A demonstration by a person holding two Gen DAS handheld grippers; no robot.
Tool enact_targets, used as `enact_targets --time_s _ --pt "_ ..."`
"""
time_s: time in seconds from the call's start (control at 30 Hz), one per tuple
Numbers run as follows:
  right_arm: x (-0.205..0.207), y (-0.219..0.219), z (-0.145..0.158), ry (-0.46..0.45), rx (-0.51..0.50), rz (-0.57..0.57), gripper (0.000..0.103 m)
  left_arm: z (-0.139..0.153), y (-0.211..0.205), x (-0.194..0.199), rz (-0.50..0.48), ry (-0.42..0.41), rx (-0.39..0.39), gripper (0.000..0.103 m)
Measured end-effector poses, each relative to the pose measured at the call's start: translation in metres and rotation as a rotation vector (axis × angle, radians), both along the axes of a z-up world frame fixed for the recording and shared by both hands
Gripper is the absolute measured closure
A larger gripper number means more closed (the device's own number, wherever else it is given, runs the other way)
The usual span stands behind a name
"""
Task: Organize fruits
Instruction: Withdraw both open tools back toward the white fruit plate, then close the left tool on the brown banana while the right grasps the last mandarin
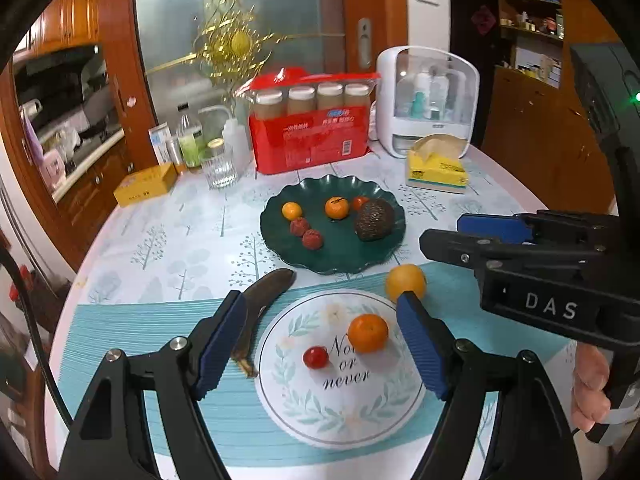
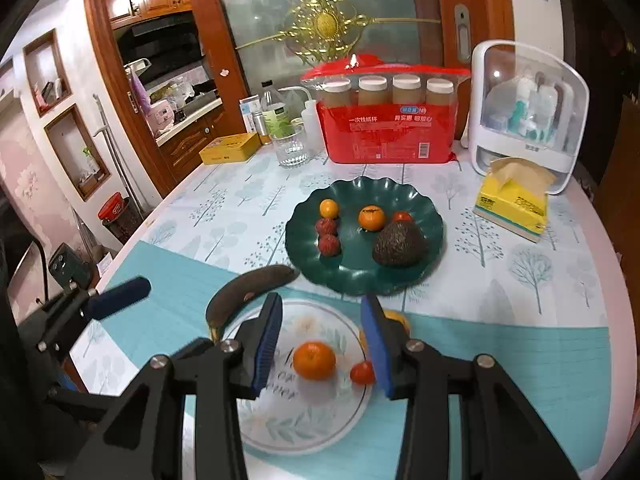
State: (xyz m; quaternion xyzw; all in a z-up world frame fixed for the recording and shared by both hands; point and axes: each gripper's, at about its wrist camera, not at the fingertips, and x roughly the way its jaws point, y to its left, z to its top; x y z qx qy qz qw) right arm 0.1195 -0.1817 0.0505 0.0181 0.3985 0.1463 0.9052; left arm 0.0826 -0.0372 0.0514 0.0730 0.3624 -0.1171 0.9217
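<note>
**Green plate half filled, four fruits left by the white plate**

Taking the white plate [image 1: 340,412] as landmark, from left to right: a dark banana [image 1: 260,300] lies on the surface [image 1: 160,240] against its left edge. On the white plate sit a small red fruit [image 1: 315,357] and a mandarin [image 1: 368,333]. An orange [image 1: 405,281] rests just off its far right rim. Beyond it, the green plate [image 1: 280,236] already carries two small oranges, two lychees, a red fruit and an avocado [image 1: 375,220]. So sorting looks partly done, with four pieces apparently left to move. The left gripper [image 1: 320,344] hangs released and empty above the white plate; the right gripper [image 2: 320,344], narrower but also parted, grasps nothing
</note>
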Motion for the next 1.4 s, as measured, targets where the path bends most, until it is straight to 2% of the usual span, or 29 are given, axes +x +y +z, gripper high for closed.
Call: enact_targets --time_s 0.3,0.63,0.77,1.03,1.17,1.4 --pt "-0.056 -0.004 -0.009 -0.063 -0.073 -0.025 0.062 -0.004 0.008 -0.046 -0.008 -0.012 0.036 0.027" --pt "-0.083 0.015 -0.037 -0.061 -0.153 0.010 0.062 -0.021 0.031 -0.060 0.030 -0.023 0.064 0.027" --pt "-0.088 0.030 -0.049 -0.052 -0.161 0.040 0.062 -0.034 0.040 -0.054 0.048 -0.006 0.068 0.027" --pt "-0.091 0.037 -0.065 -0.051 -0.168 0.026 0.062 -0.064 0.069 -0.029 0.086 0.056 0.041 0.027" --pt "-0.084 0.041 -0.078 -0.047 -0.208 0.035 0.062 -0.079 0.083 -0.008 0.121 0.095 0.034 0.027" --pt "-0.057 0.044 -0.106 0.018 -0.181 0.054 0.062 -0.098 0.094 0.037 0.136 0.149 0.053 0.027"
